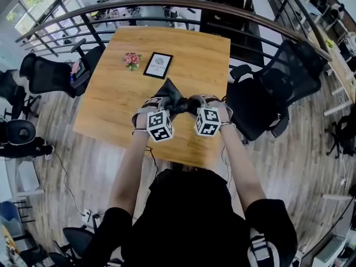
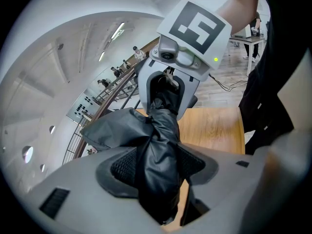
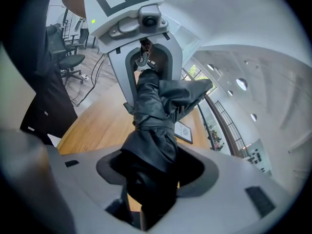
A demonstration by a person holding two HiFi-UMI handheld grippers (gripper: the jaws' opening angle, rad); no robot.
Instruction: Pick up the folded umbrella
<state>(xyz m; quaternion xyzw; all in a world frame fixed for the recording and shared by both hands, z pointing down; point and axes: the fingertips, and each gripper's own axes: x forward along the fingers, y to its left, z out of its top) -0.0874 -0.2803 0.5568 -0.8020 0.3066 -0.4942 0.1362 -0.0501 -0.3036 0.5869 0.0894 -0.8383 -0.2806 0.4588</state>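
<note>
Black-sleeved shoulders and bare forearms of the person (image 1: 189, 221) fill the bottom of the head view, reaching forward over the near edge of the wooden worktop (image 1: 206, 60). Its far edge lies close to a curved railing (image 1: 167, 4). A black mesh chair (image 1: 278, 88) crowds its right edge and a second black chair (image 1: 53, 74) sits off its left edge. Plank floor (image 1: 94, 166) lies open at the near left corner.

Over the near half of the worktop is the folded umbrella (image 1: 175, 102), black and crumpled, with wood showing beneath it in both gripper views. The left hand-held gripper (image 2: 156, 172) is clamped on one end of it and the right hand-held gripper (image 3: 153, 177) on the other, so each faces the other along its length.

Toward the far left of the worktop lies a framed card (image 1: 158, 65), with a small pink flower bunch (image 1: 132, 59) just beside it.
</note>
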